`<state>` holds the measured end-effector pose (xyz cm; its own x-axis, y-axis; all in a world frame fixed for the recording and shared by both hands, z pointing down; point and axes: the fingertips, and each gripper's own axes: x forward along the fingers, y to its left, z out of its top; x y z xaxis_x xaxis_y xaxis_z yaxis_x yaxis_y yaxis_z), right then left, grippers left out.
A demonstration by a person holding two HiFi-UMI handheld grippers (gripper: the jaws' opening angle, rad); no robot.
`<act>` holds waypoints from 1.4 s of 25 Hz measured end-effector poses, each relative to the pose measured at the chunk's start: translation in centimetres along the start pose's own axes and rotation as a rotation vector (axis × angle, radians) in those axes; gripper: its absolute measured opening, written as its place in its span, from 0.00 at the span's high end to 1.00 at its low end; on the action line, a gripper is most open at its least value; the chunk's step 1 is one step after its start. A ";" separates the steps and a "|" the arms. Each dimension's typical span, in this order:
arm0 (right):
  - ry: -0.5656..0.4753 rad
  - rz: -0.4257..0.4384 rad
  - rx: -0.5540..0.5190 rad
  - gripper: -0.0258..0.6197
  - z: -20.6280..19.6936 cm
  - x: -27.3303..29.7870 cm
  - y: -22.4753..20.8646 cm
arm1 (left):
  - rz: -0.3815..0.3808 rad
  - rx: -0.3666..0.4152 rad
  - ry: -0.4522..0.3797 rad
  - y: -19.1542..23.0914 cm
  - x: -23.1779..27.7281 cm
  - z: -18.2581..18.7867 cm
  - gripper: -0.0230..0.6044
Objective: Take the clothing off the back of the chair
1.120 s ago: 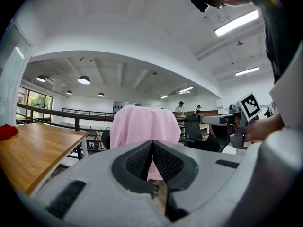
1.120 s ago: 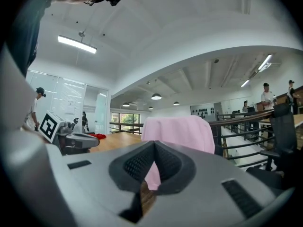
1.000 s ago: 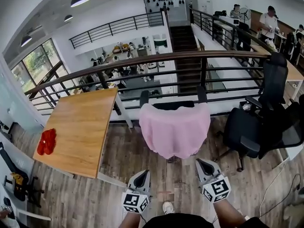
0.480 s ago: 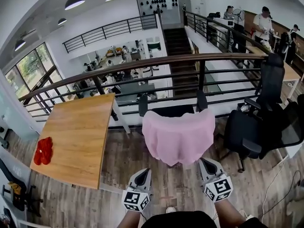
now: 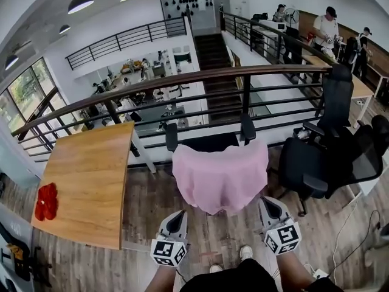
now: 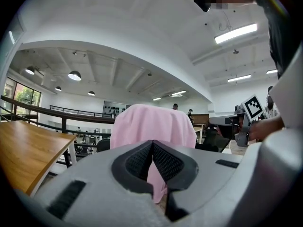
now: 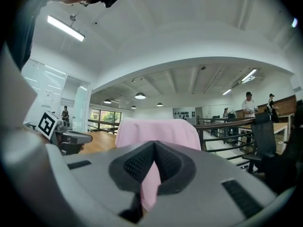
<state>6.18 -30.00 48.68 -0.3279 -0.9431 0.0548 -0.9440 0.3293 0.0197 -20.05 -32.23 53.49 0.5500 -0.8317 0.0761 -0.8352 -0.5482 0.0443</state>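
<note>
Close below me, my left gripper point(image 5: 175, 219) and my right gripper point(image 5: 269, 204) point level at the chair, both clenched tight with nothing between the jaws. Each gripper view shows only pink cloth hanging beyond the closed tips. Both have come forward over the last second. A strip of plank floor separated them from the cloth then, and now the right tip sits just beside the lower right hem while the left is near the lower left edge.

Just ahead, the pink garment point(image 5: 220, 174) is draped over the back of the chair point(image 5: 209, 142), its hem hanging free toward me, with the two armrests showing above it. Nothing grips it yet, so I judge the approach nearly done. The jaws must open before either can pinch the cloth.

Off to my left stands a wooden table point(image 5: 85, 181) with a red bundle point(image 5: 45, 201) near its edge. A black office chair point(image 5: 316, 163) stands to the right, and the balcony railing point(image 5: 182, 81) runs behind them all.
</note>
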 end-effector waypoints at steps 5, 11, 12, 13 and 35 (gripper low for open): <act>-0.004 -0.033 0.001 0.95 0.2 1.5 -3.3 | 0.045 0.003 0.004 1.6 2.1 0.4 0.94; 0.001 -0.033 -0.002 0.95 1.0 3.4 -6.6 | 0.076 0.017 0.003 2.3 4.3 1.9 0.94; 0.000 -0.031 -0.005 0.95 1.0 3.8 -7.1 | 0.080 0.020 0.002 2.5 4.7 2.0 0.94; 0.002 -0.029 -0.010 0.95 1.0 4.2 -7.6 | 0.087 0.023 0.001 2.8 5.2 2.1 0.94; 0.010 -0.038 0.053 0.50 0.4 11.2 -13.7 | 0.200 -0.020 0.017 9.2 10.2 2.1 0.47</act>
<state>15.44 -45.09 48.66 -0.2916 -0.9543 0.0654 -0.9565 0.2901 -0.0308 -22.12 -45.93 52.58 0.3728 -0.9222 0.1027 -0.9279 -0.3699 0.0466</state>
